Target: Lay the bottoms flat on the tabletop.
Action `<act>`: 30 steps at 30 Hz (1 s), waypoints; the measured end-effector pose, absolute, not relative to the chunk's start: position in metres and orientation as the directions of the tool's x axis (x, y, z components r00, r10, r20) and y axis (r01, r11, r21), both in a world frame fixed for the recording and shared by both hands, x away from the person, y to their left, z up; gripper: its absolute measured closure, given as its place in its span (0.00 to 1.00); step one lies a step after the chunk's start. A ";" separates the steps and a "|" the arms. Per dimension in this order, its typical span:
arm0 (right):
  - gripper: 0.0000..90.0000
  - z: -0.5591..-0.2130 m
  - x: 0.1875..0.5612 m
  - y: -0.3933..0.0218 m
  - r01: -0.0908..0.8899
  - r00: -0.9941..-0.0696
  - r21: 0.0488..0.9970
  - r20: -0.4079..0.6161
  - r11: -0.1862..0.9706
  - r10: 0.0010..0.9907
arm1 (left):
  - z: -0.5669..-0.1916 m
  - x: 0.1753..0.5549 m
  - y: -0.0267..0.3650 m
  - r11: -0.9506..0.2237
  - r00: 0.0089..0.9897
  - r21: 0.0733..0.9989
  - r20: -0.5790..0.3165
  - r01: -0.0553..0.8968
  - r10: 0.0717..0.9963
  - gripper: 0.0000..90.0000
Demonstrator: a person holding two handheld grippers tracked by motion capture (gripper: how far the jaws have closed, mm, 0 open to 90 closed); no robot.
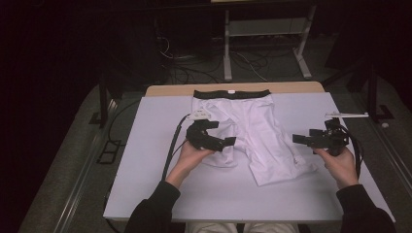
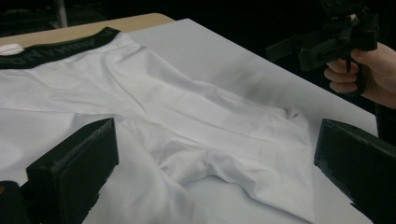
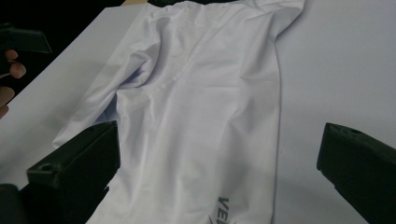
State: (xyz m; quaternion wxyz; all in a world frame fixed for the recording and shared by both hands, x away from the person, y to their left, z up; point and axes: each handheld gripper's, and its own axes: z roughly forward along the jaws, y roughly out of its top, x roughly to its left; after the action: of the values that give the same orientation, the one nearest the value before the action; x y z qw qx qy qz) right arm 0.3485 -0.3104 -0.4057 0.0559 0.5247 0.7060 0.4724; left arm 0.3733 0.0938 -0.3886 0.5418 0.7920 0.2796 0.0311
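Note:
A pair of white shorts (image 1: pixel 252 131) with a black waistband (image 1: pixel 232 93) lies flat on the white table (image 1: pixel 155 145), waistband at the far side and legs toward me. My left gripper (image 1: pixel 224 132) hovers over the left leg, its jaws wide apart with nothing between them; the left gripper view looks across the crotch of the shorts (image 2: pixel 201 116) between its jaws (image 2: pixel 215 158). My right gripper (image 1: pixel 302 137) is open beside the right leg's outer edge, and the right gripper view looks along that leg (image 3: pixel 201 116) between its jaws (image 3: pixel 219 163). The right gripper (image 2: pixel 327 44) also appears in the left gripper view.
The table's wooden back edge (image 1: pixel 233 88) shows behind the waistband. On the dark floor beyond stand a metal frame (image 1: pixel 265 43) and loose cables (image 1: pixel 194 68). Bare table surface lies to the left of the shorts and along the near edge (image 1: pixel 233 199).

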 end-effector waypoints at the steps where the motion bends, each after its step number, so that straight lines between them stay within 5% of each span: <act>1: 0.00 -0.407 0.344 -0.312 0.687 -0.438 0.727 0.415 0.000 0.797 | -0.389 0.371 0.091 -0.263 0.844 0.875 -0.251 0.407 0.474 0.00; 26: 0.05 -0.428 0.315 -0.333 0.750 -0.410 0.661 0.444 0.018 0.797 | -0.425 0.344 0.026 -0.521 0.915 0.766 -0.216 0.375 0.340 0.00; 30: 0.08 -0.433 0.321 -0.333 0.765 -0.411 0.644 0.448 0.033 0.794 | -0.432 0.347 0.020 -0.538 0.907 0.741 -0.241 0.402 0.346 0.10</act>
State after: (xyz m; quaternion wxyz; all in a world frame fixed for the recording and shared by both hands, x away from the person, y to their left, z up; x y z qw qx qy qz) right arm 0.3208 -0.3328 -0.4331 0.0170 0.5424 0.7185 0.4350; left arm 0.3474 0.0200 -0.4324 0.4309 0.8763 0.2132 -0.0325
